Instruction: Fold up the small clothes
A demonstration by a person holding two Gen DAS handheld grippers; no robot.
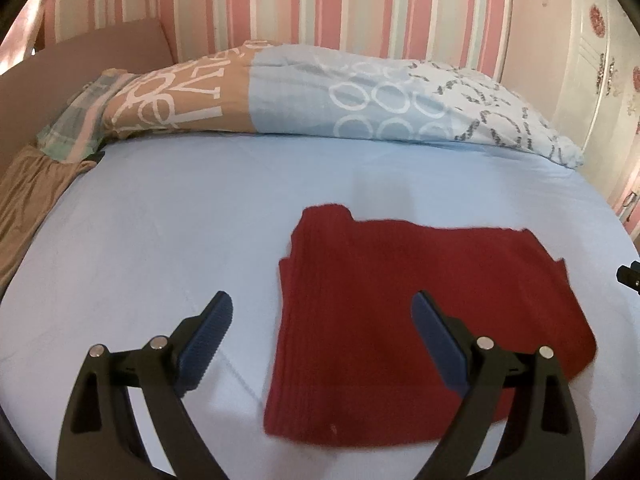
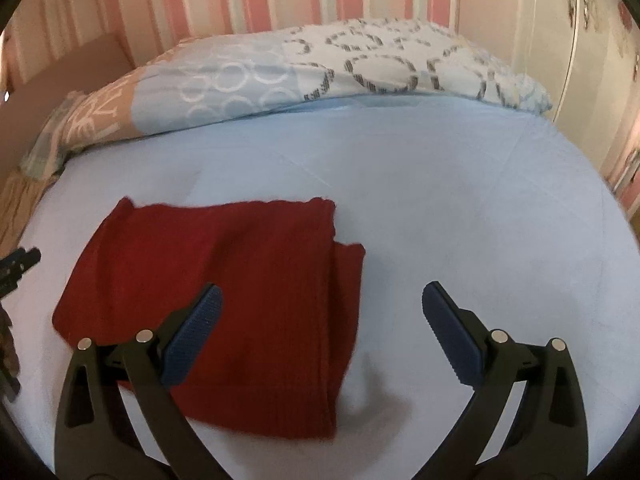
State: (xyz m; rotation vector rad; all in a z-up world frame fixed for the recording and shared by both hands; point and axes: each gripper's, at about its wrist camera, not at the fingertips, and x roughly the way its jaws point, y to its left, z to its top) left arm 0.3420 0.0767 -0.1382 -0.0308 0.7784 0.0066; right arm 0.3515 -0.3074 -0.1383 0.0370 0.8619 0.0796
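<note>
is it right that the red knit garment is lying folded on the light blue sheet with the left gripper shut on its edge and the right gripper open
Not quite. The left gripper is open too: in the left wrist view its blue pads stand wide apart above the red knit garment, holding nothing. The rest holds: the garment lies folded on the light blue sheet, and the right gripper is open.

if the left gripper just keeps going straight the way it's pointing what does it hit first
Probably the red garment, near its left edge, or the blue sheet beside it. The left gripper is open and empty; depth is unclear.
</note>
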